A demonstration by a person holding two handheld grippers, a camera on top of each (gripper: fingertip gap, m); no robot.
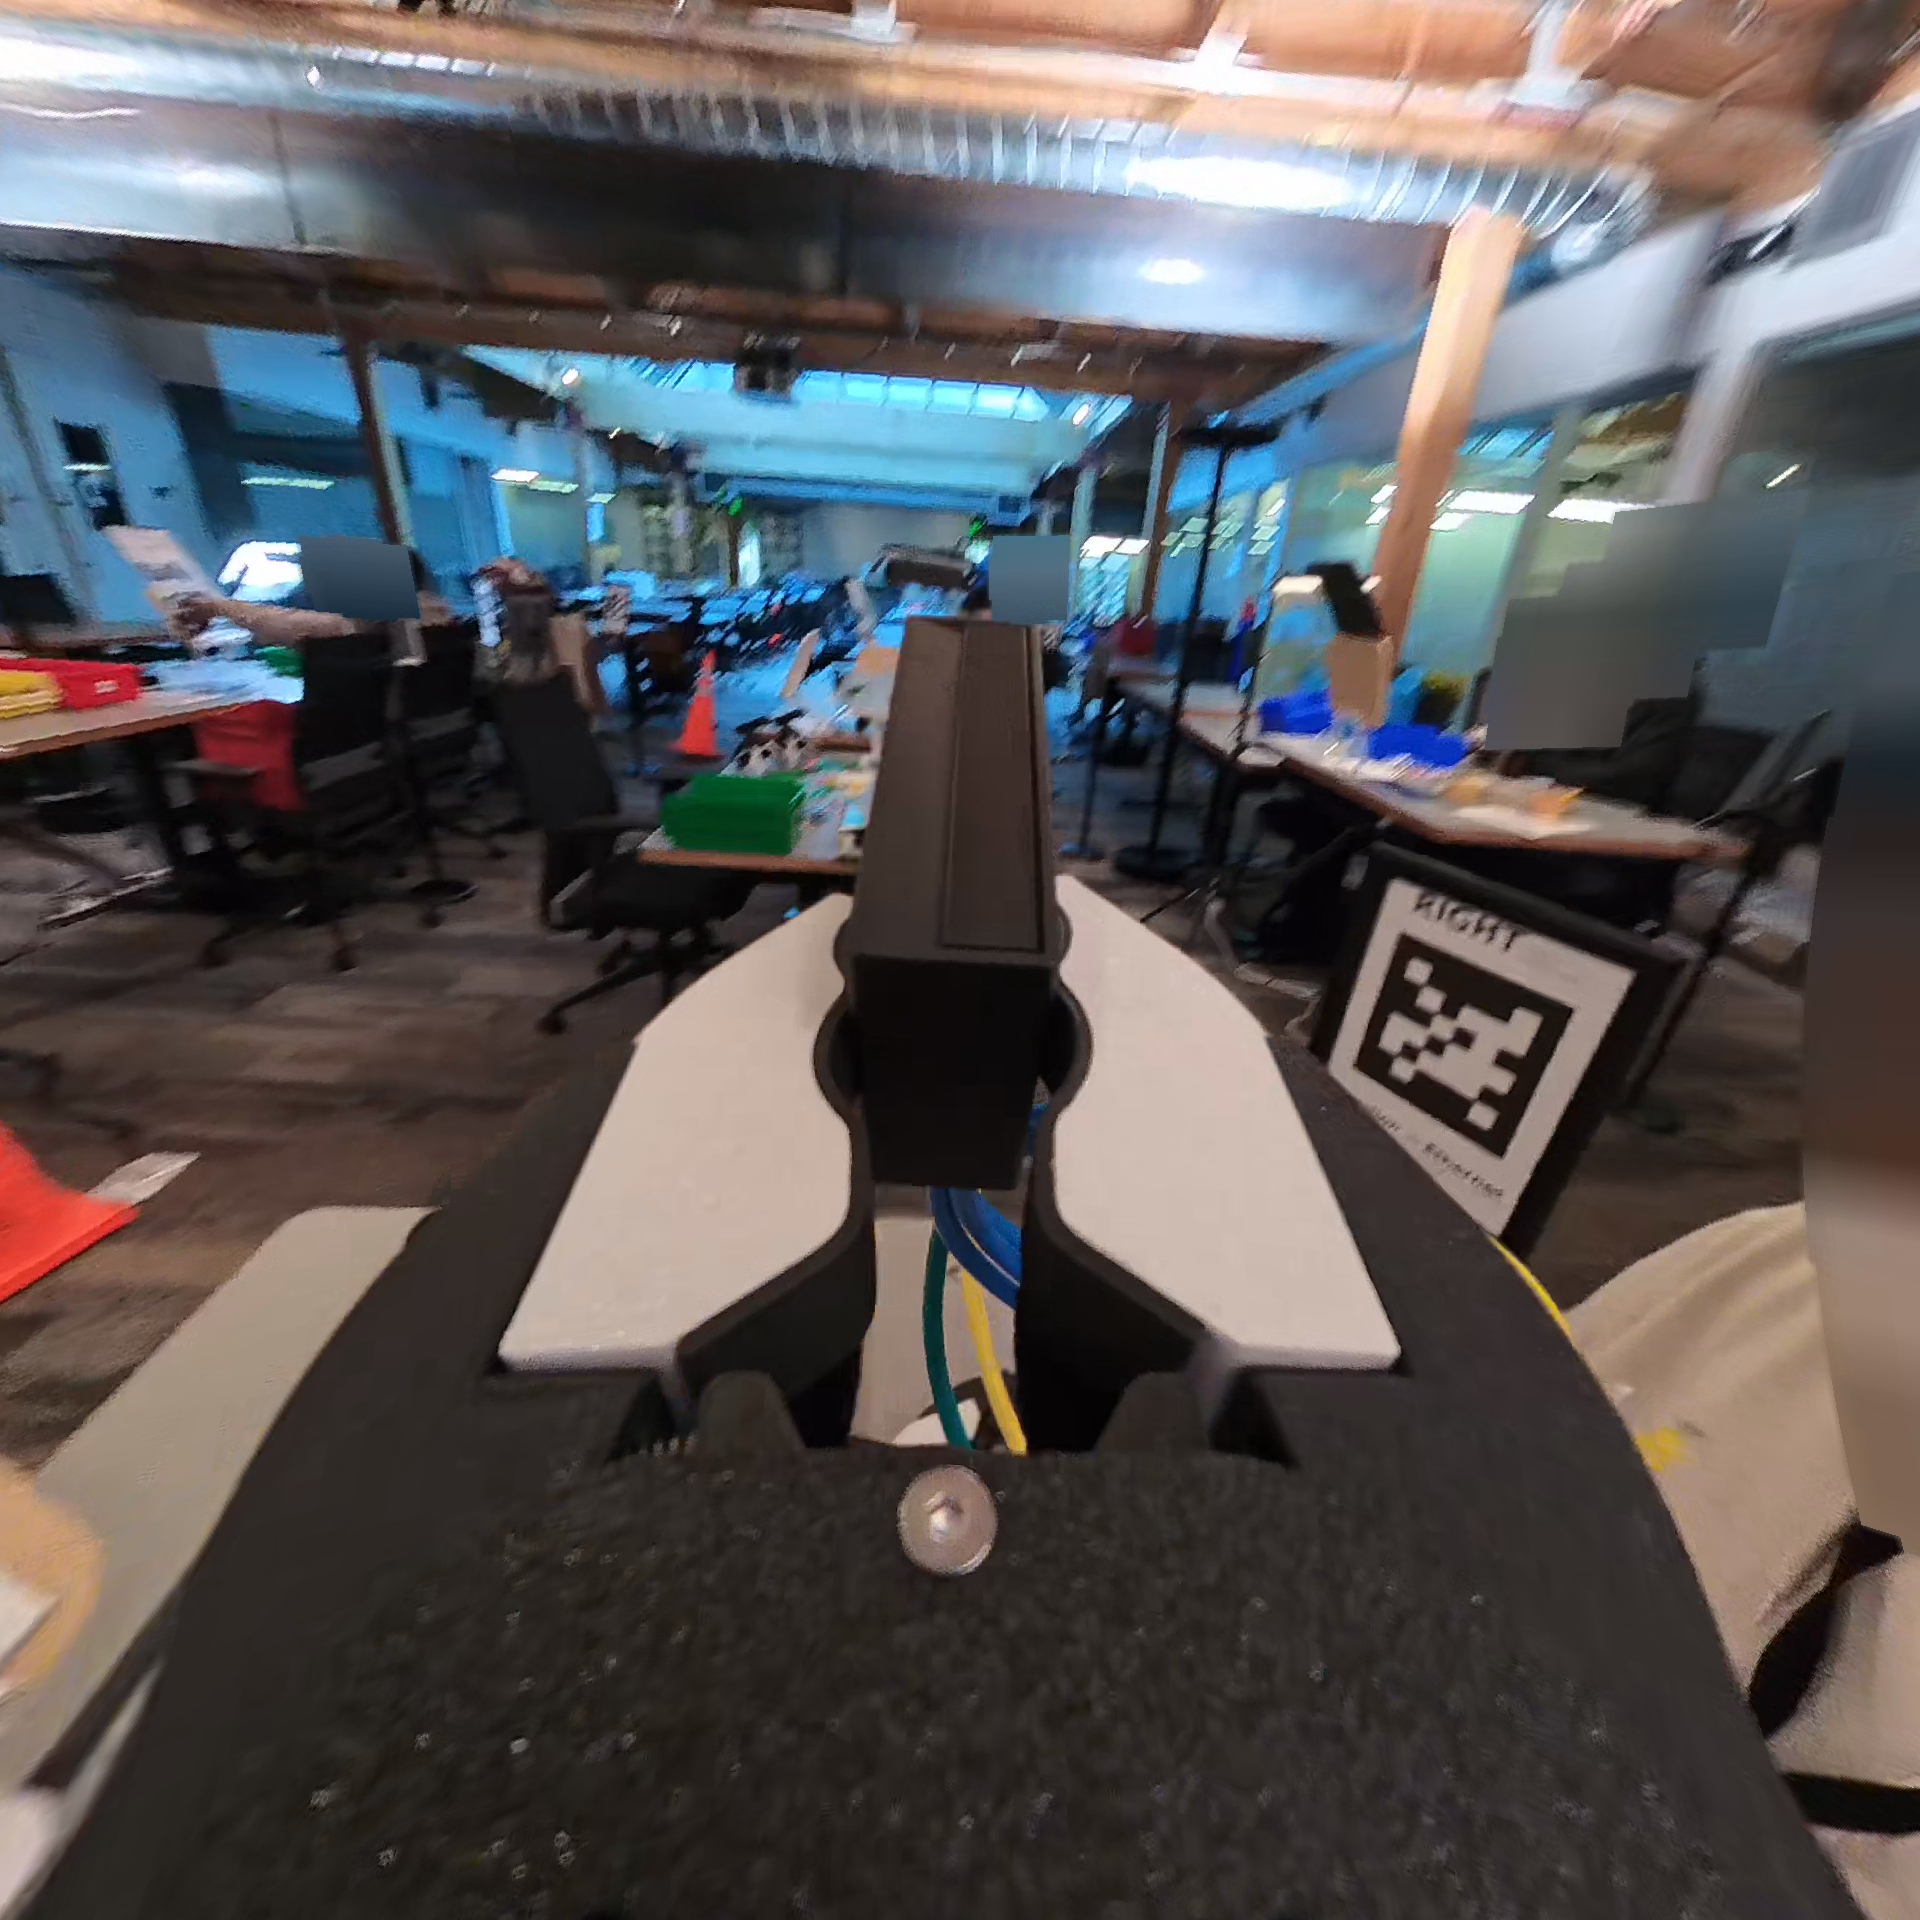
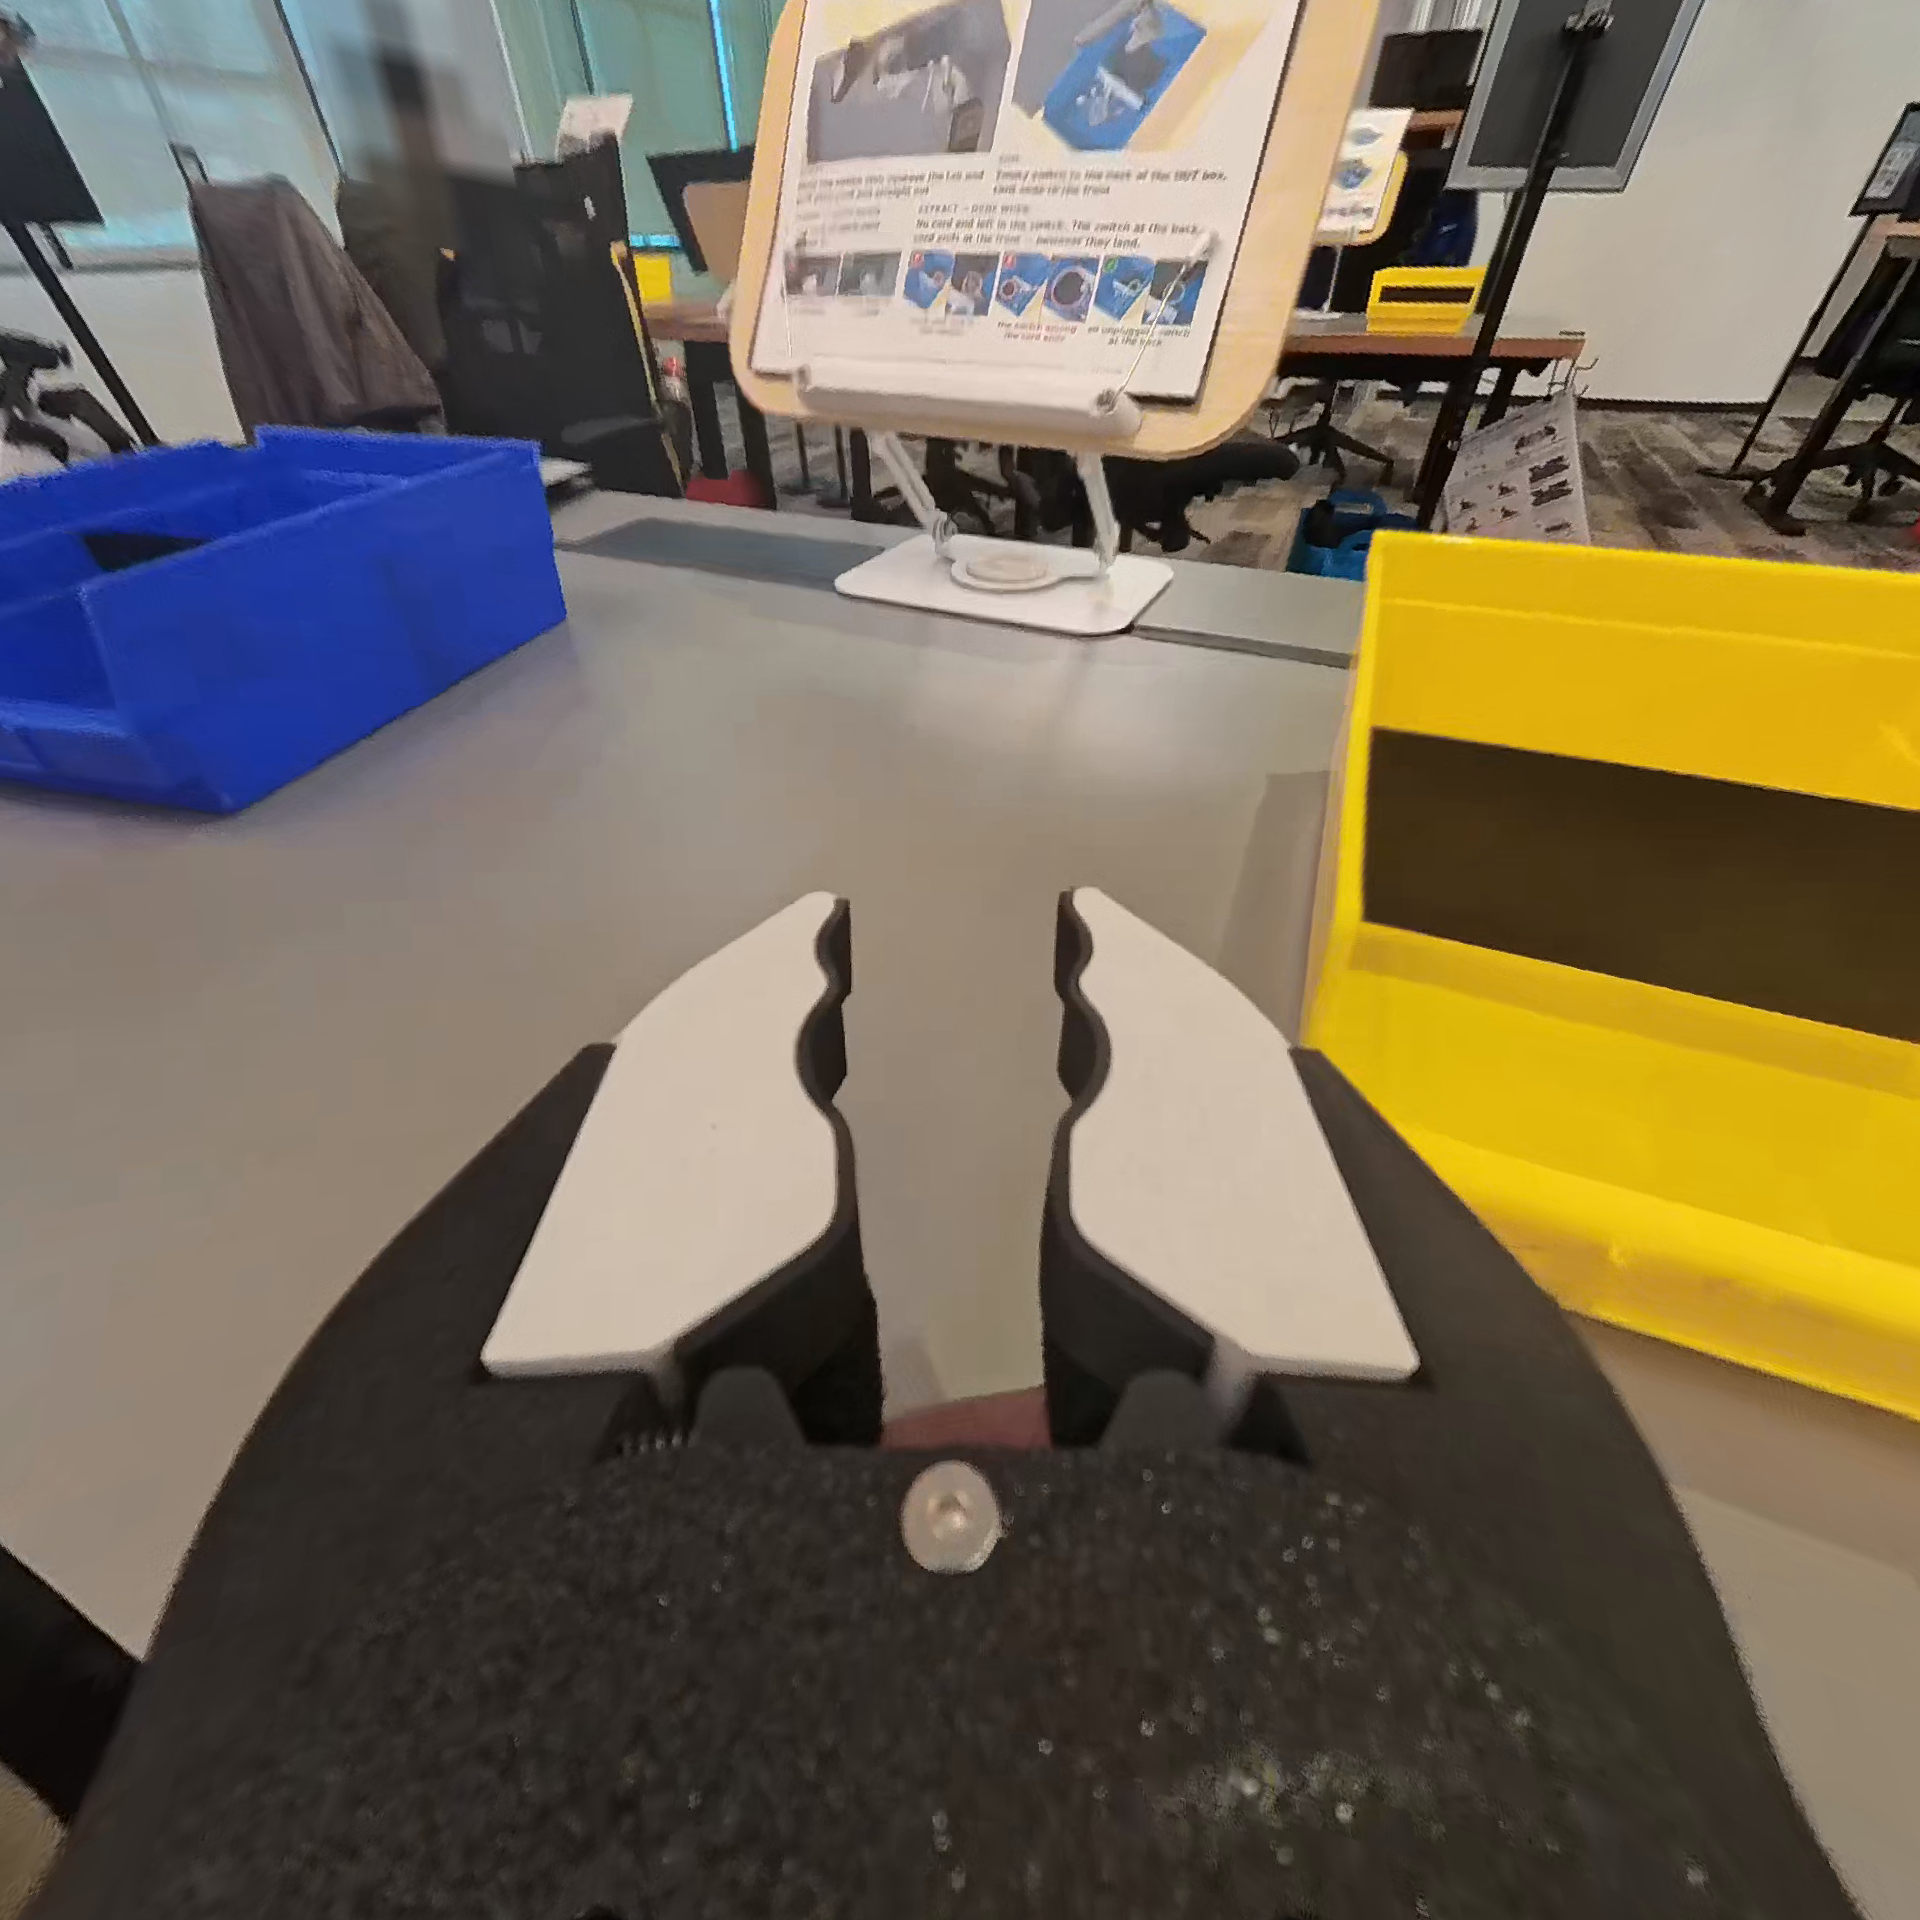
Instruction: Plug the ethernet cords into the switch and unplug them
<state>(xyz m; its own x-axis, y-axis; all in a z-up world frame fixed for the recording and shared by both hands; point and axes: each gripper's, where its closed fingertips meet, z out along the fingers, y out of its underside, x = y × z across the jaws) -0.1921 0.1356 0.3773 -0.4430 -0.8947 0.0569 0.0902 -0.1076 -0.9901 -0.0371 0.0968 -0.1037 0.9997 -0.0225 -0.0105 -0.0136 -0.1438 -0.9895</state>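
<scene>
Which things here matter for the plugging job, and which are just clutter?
Job:
switch, clamped in left gripper
blue, green, yellow cords
right gripper, open, empty

Lying about:
blue bin
yellow bin
instruction stand
orange cone

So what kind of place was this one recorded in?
Likely an open-plan lab or workshop: rows of work tables with office chairs, plastic parts bins, and an instruction sheet on a stand.

bright overhead ceiling light | left wrist view motion-blurred, bluish far room | right sharper, soft shadows | fisheye bending at edges
</scene>
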